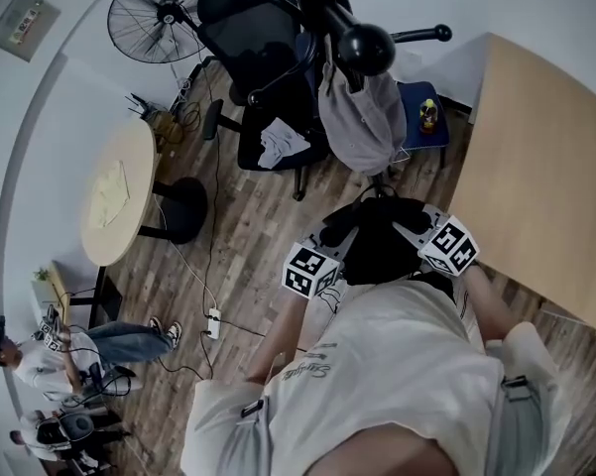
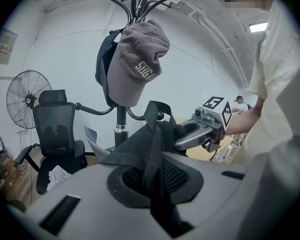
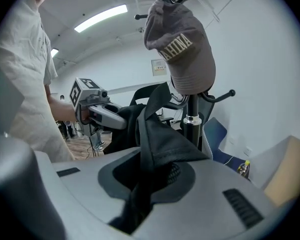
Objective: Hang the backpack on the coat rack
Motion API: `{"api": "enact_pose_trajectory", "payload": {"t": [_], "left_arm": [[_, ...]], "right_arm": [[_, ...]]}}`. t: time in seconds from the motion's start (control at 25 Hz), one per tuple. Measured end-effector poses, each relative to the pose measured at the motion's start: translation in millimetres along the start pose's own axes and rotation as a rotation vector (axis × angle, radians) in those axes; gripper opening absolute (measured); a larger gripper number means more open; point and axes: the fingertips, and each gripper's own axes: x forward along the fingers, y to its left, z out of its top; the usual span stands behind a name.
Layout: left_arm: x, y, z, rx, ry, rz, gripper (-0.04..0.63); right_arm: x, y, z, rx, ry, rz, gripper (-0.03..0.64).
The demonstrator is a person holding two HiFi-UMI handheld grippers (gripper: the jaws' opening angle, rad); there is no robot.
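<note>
The black backpack (image 1: 382,244) hangs between my two grippers, just in front of the coat rack (image 1: 365,48). A grey cap (image 1: 362,117) hangs on the rack. My left gripper (image 1: 339,234) is shut on a backpack strap (image 2: 154,134). My right gripper (image 1: 417,224) is shut on the backpack's black fabric (image 3: 157,134). In the left gripper view the rack's pole (image 2: 121,121) and the cap (image 2: 137,64) stand right behind the strap, with a dark item hanging behind the cap. In the right gripper view the pole (image 3: 191,119) is close on the right, under the cap (image 3: 182,49).
A black office chair (image 1: 263,58) and a floor fan (image 1: 159,13) stand behind the rack. A round table (image 1: 114,191) is at the left, a wooden table (image 1: 545,167) at the right. A blue chair (image 1: 421,117) carries a yellow bottle. Cables cross the floor; people stand bottom left.
</note>
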Motion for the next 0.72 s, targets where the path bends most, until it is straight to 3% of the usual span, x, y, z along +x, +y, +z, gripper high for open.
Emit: {"api": "enact_pose_trajectory", "payload": {"t": [0.72], "left_arm": [[56, 41, -40, -0.049, 0.161, 0.003, 0.043]], "right_arm": [[43, -54, -50, 0.163, 0.106, 0.115, 0.048]]}}
